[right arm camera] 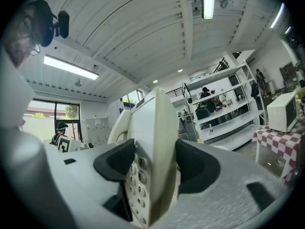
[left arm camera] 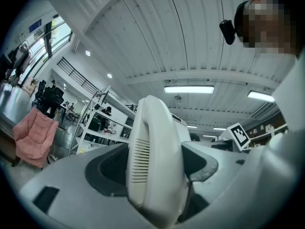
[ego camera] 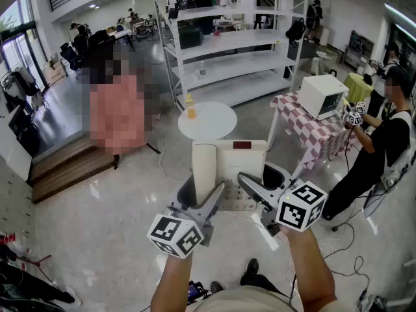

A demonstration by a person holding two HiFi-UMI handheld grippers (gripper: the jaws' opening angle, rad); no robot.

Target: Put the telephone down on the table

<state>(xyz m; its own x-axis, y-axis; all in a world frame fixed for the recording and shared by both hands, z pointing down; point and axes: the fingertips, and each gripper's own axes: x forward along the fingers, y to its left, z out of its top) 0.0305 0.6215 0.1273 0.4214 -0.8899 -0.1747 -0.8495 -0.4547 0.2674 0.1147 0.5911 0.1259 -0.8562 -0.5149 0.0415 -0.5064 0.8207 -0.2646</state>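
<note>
Closest to me, my left gripper (ego camera: pixel 198 200) (left arm camera: pixel 157 161) is clamped on the cream handset (ego camera: pixel 203 168) (left arm camera: pixel 157 175), its dark pads pressing both sides of the earpiece end. Just to its right, my right gripper (ego camera: pixel 263 184) (right arm camera: pixel 152 163) is closed on the edge of the telephone (ego camera: pixel 237 164) (right arm camera: pixel 155 137), one pad on the keypad (right arm camera: pixel 137 175) face and the other on the back. Between the two grippers the telephone hangs in the air, handset seated along its left side, touching no surface.

Below the grippers I see only glossy grey floor (ego camera: pixel 97 226). Ahead of them, beyond the telephone's far edge, stands a round white counter (ego camera: pixel 218 125) carrying an orange bottle (ego camera: pixel 190 106) near its left rim. Ahead and to the right of my right gripper, a counter under a red-checked cloth (ego camera: pixel 312 135) holds a white microwave (ego camera: pixel 322 96), and a person in black (ego camera: pixel 383 142) stands beside it. Farther ahead rises a tall white shelf rack (ego camera: pixel 234 44), mostly bare. The room is a large open hall with a ribbed white ceiling and strip lights (left arm camera: pixel 189 88).
</note>
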